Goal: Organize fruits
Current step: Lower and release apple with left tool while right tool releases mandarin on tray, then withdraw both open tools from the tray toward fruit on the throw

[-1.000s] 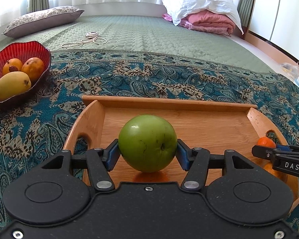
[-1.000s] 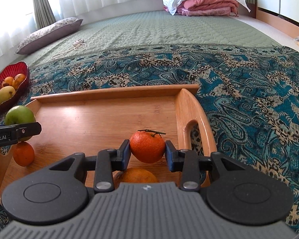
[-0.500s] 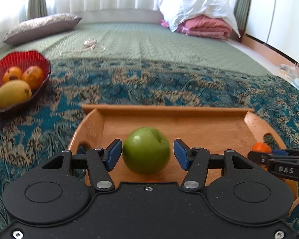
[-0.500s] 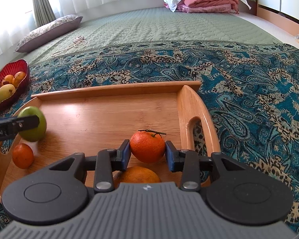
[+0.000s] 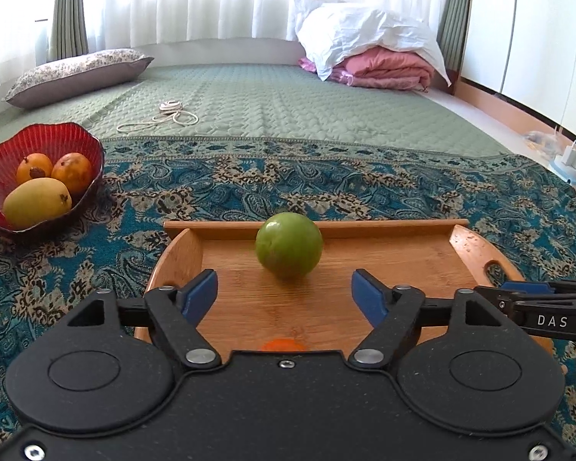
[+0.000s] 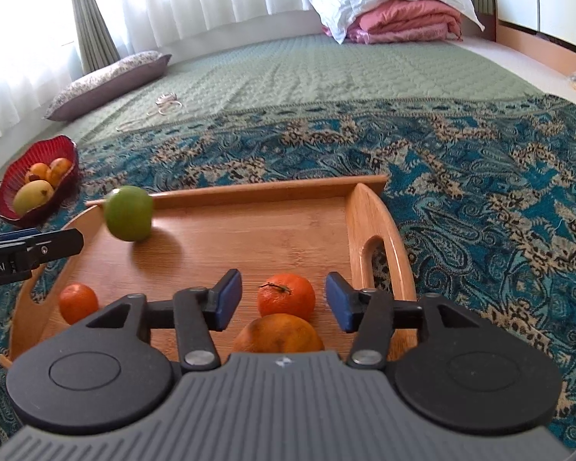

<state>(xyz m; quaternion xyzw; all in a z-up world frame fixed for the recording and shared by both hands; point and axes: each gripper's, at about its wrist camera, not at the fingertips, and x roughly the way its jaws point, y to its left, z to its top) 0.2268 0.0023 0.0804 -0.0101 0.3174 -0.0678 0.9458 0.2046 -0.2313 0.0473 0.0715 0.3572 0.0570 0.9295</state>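
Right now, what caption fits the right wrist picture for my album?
Open right hand-held gripper over a stemmed tangerine on the wooden tray, green apple behind.

The tray (image 6: 249, 238) is smooth, lightly glossy wood with visible grain. The apple (image 5: 288, 245) has shiny green skin; the mandarin (image 6: 286, 294) is dimpled and matt. The bowl (image 5: 92, 146) looks like glossy ribbed red glass. The throw (image 5: 326, 184) is patterned woven cloth, the bedspread (image 5: 288, 107) quilted matt fabric.
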